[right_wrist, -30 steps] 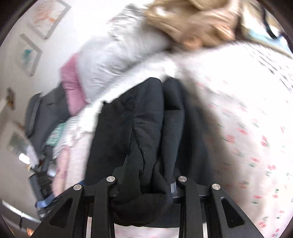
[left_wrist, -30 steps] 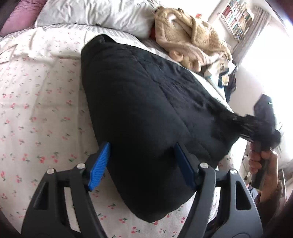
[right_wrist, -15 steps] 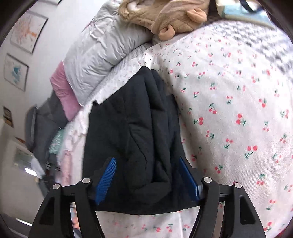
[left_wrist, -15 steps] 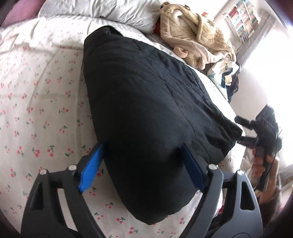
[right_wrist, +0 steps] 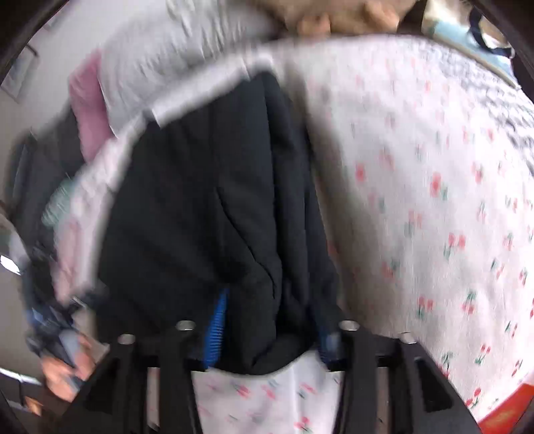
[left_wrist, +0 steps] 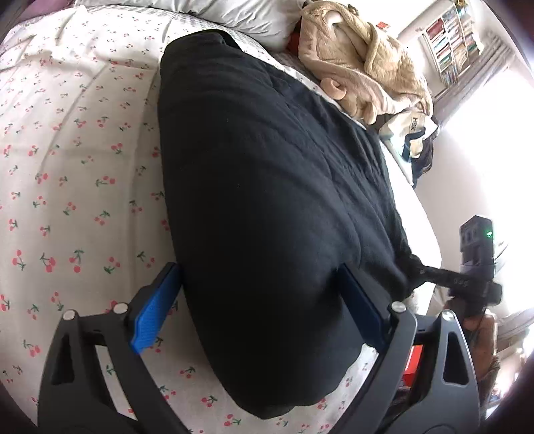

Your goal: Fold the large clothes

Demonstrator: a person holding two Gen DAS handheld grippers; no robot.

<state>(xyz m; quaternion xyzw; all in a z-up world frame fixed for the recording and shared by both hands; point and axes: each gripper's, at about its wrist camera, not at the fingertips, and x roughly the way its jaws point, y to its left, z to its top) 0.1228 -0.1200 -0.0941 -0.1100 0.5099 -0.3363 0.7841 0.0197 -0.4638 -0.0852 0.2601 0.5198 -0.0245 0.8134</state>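
Observation:
A large black padded garment point(left_wrist: 267, 187) lies folded lengthwise on the cherry-print bedsheet point(left_wrist: 66, 187). My left gripper point(left_wrist: 263, 307) is open, its blue pads standing either side of the garment's near end without pinching it. In the blurred right wrist view, my right gripper point(right_wrist: 270, 334) has closed in on a bunched edge of the same garment point(right_wrist: 207, 207); its blue pads press the cloth. The right gripper also shows in the left wrist view point(left_wrist: 467, 277) at the garment's right corner, held by a hand.
A tan plush blanket point(left_wrist: 363, 56) and a white pillow point(left_wrist: 213, 10) lie at the head of the bed. A pink pillow point(right_wrist: 88, 110) and grey pillow point(right_wrist: 173, 56) lie at the far end. More clothes point(left_wrist: 414, 133) sit at the bed's right edge. A bookshelf point(left_wrist: 450, 40) stands by the bright window.
My right gripper opened and let go of the garment half a second ago, and has now shut again on its bunched edge. My left gripper stayed open and shifted slightly nearer.

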